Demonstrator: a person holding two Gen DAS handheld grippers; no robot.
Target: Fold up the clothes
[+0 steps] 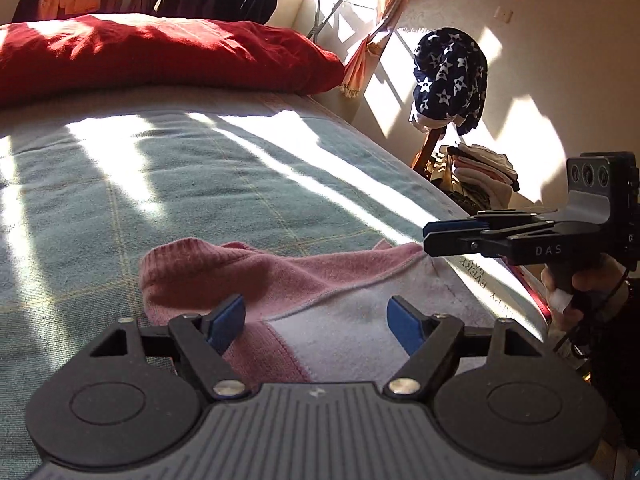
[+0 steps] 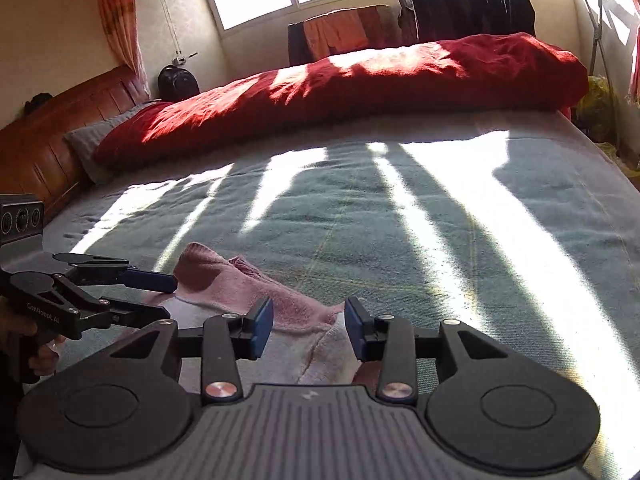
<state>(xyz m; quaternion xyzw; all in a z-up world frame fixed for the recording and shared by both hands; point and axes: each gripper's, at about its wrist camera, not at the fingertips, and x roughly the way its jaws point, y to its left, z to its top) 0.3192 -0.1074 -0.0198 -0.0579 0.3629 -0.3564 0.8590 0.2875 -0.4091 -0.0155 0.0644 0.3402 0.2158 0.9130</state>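
Two tongs released, left, right, pink garment on sunlit green blanket, red duvet.

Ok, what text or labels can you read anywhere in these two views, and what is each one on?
"DAS" – on the side of the right claw, seen from the left wrist.
"Genrobot.AI" – on the side of the left claw, seen from the right wrist; small, so this reading is uncertain.
"EVERY DAY" – upside down on the white part of the pink garment; further letters beside it are too blurred to read.

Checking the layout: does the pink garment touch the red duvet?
Apart. Right wrist view shows bare green blanket between pink garment and red duvet.
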